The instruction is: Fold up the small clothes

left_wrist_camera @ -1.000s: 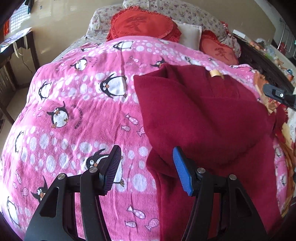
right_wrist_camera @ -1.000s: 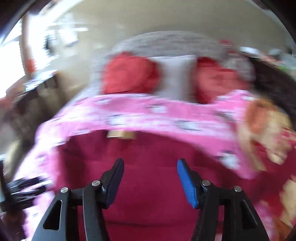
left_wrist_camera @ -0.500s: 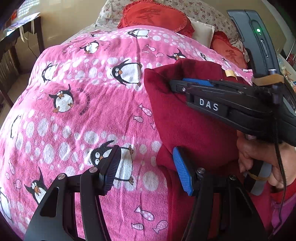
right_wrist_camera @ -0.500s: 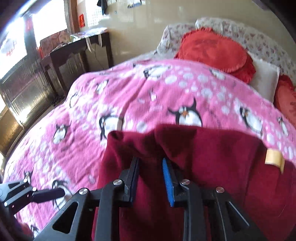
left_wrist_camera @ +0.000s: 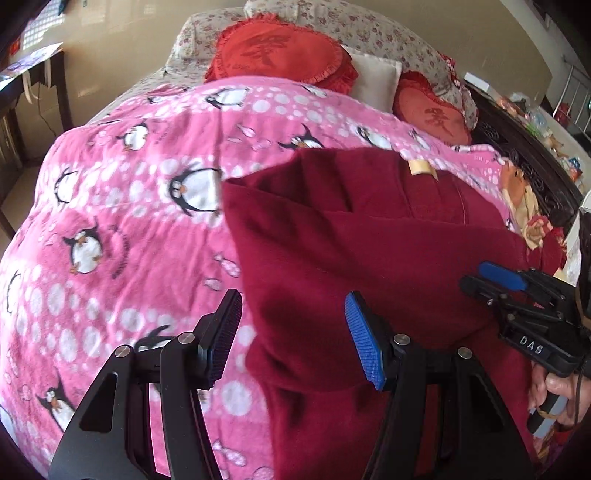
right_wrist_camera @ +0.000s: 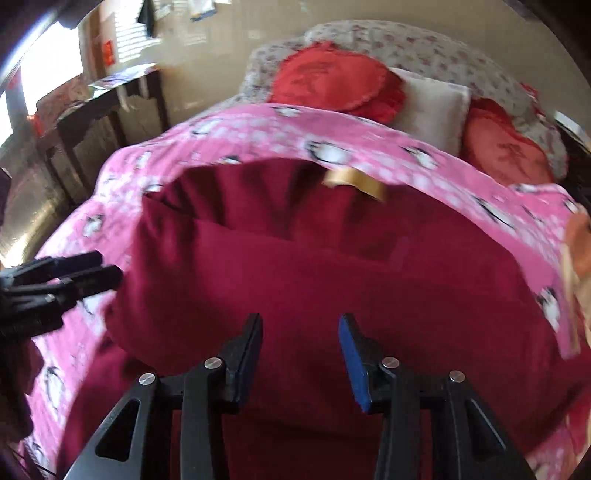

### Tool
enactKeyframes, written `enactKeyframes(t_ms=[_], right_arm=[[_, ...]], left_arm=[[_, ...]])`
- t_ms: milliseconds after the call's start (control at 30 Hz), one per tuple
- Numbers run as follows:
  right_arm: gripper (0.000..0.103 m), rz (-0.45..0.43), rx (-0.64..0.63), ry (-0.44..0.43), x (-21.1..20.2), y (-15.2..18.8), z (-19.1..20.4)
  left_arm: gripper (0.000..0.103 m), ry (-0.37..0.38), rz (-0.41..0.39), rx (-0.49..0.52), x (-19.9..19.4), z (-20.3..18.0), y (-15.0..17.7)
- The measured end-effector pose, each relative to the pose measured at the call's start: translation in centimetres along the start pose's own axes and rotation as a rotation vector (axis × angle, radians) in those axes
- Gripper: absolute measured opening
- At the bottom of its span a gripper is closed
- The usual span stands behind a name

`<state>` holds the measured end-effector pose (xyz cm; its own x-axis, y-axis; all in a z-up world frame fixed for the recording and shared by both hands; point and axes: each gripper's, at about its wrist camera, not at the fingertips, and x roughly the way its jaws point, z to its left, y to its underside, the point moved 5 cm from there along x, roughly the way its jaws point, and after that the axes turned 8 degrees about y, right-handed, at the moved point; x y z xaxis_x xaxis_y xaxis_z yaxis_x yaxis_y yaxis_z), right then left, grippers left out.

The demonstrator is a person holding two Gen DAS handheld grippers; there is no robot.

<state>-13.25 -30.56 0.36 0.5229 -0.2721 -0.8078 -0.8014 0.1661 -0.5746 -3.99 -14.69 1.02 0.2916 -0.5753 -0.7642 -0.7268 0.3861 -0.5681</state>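
While the dark red garment point(left_wrist_camera: 369, 251) lay partly folded on the pink penguin blanket point(left_wrist_camera: 129, 192) covering the bed, both claws hung over its near part. Garment sat right of the blanket's middle in the left wrist view, one layer folded over another, with a tan label point(left_wrist_camera: 419, 168) at its far edge. Left claw point(left_wrist_camera: 295, 339) was spread, nothing between the pads; its black pad was over blanket and its blue pad point(left_wrist_camera: 364, 350) over red cloth at the garment's left edge. Whether either pad touched the fabric could not be told. Right claw point(right_wrist_camera: 301, 354) hovered over the red cloth with a clear gap between its pads, jaws opening, no cloth pinched between them. Right wrist view was motion-blurred, so fine contact was unclear. In the left wrist view the right claw showed at the right edge point(left_wrist_camera: 495, 280), held by a hand point(left_wrist_camera: 557, 391) low at the frame edge. In the right wrist view the left claw showed at the left edge point(right_wrist_camera: 85, 273), just beside the garment's left side. Behind the blanket sat two red heart-shaped cushions point(left_wrist_camera: 280, 51) and a white pillow point(left_wrist_camera: 376, 81) between them, against a floral headboard cover point(left_wrist_camera: 369, 33). A dark wooden table point(right_wrist_camera: 107, 110) stood at the wall left of the bed.
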Motion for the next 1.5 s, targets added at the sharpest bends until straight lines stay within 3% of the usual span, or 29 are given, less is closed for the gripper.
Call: enactKeyframes(t_ms=[133, 333, 467, 633, 833, 1233, 1500], right_arm=[[0.041, 0.052, 0.107, 0.030, 1.2, 2.2, -3.3], [0.041, -0.007, 0.129, -0.013, -0.9, 1.7, -4.4], [0.047, -0.034, 0.182, 0.077, -1.9, 1.5, -8.2], [0.048, 0.034, 0.276, 0.141, -0.4, 3.6, -12.0], [0.049, 0.029, 0.278, 0.128, -0.7, 4.0, -12.0], [0.053, 0.018, 0.272, 0.135, -0.2, 3.9, -12.0], [0.068, 0.017, 0.277, 0.140, 1.0, 3.6, -12.0]], left_arm=[[0.062, -0.047, 0.055, 0.034, 2.8, -0.9, 0.8], [0.062, -0.070, 0.045, 0.064, 1.7, -1.9, 0.3], [0.062, -0.065, 0.006, 0.085, 0.4, -3.0, -0.1], [0.062, -0.032, 0.013, 0.096, 0.8, -5.0, 0.2], [0.062, -0.075, 0.049, 0.119, 2.9, -6.3, 0.6], [0.062, -0.089, 0.061, 0.105, 3.6, -5.1, 0.7], [0.062, -0.102, 0.070, 0.099, 4.6, -4.4, 0.8]])
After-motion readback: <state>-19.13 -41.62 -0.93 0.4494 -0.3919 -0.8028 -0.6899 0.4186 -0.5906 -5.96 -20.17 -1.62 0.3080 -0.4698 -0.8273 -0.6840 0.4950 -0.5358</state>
